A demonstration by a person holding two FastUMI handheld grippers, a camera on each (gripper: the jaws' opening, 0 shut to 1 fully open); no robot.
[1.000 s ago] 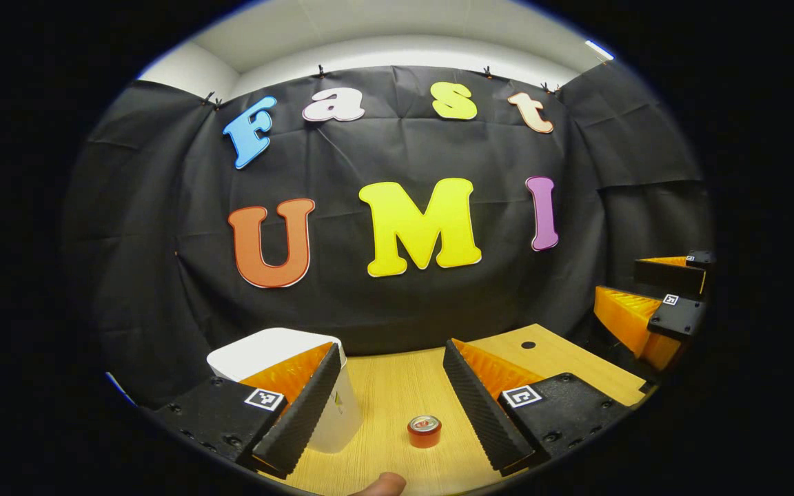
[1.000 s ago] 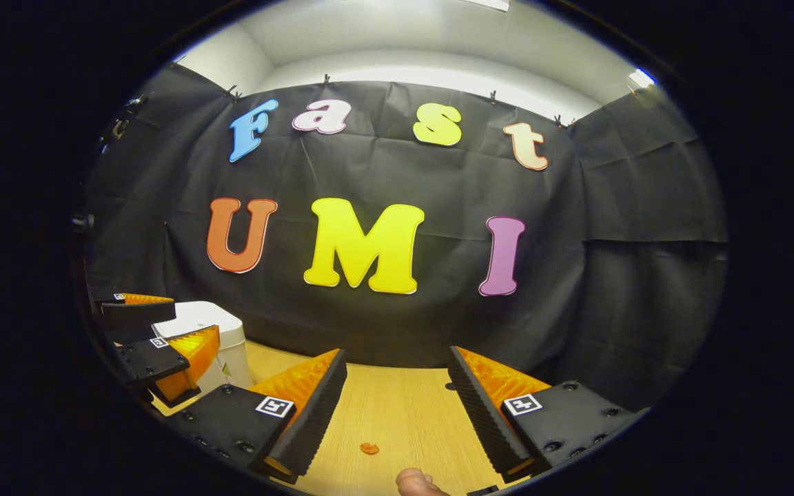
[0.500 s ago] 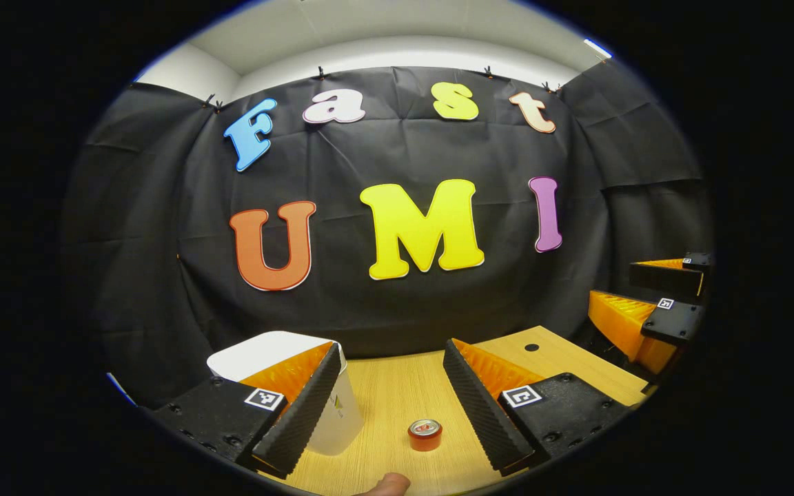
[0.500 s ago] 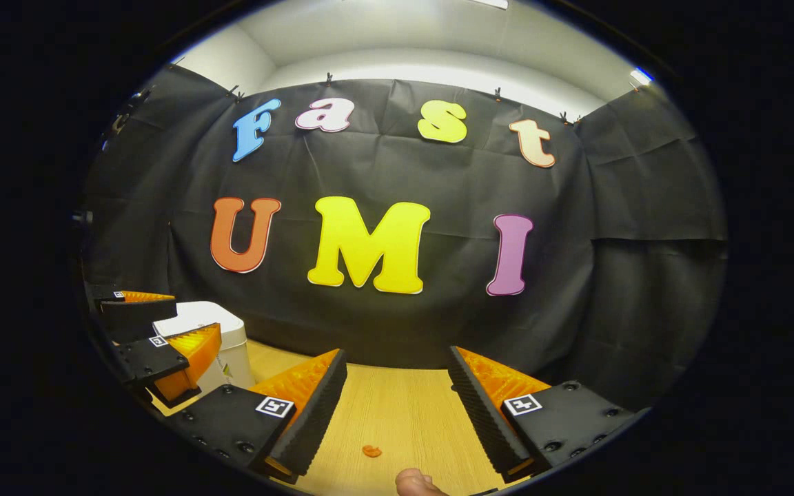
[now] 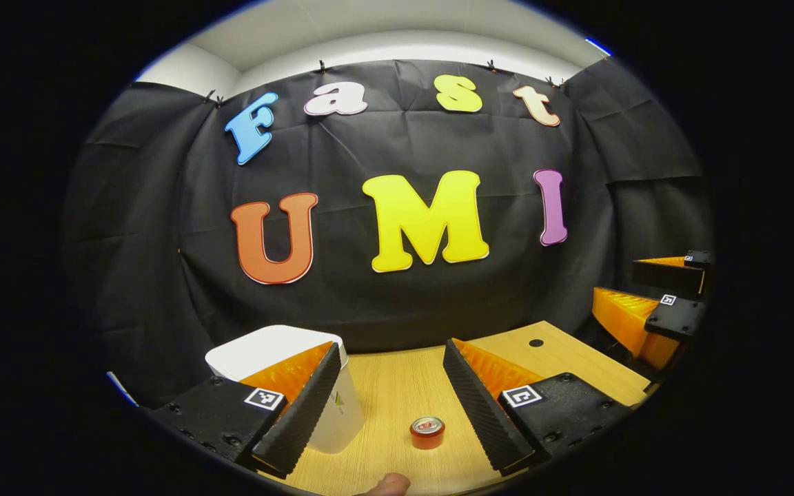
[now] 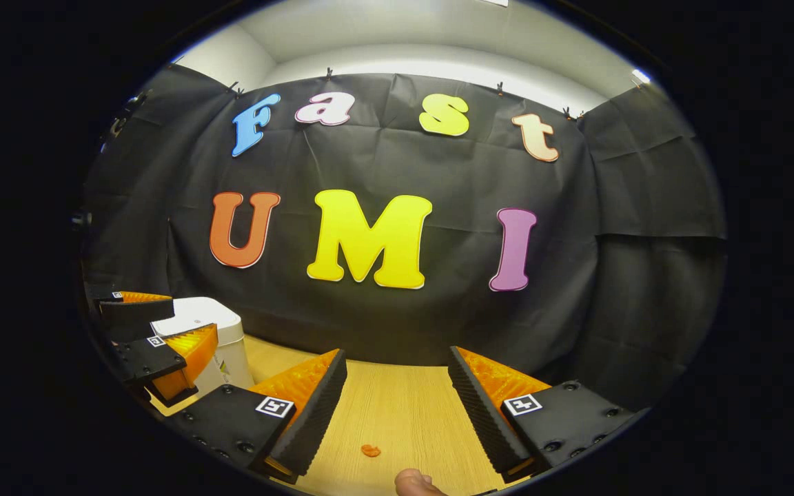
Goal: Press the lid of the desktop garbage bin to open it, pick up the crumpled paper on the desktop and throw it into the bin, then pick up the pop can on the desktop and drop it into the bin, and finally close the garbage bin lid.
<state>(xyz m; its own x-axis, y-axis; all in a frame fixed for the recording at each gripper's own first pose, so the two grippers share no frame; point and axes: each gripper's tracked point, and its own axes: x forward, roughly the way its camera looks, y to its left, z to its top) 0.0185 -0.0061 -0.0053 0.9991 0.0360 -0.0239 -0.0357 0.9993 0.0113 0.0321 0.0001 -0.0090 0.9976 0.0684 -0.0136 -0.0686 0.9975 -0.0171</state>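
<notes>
Little has moved since a second ago: both views have tipped a touch lower, nothing more. Left tongs hang wide and empty above the surface, the pop can upright between their fingers, the white bin just left with its lid shut, so its contents are hidden. Right tongs gape empty too. No step looks begun; pressing the lid comes first. I cannot find the crumpled paper.
</notes>
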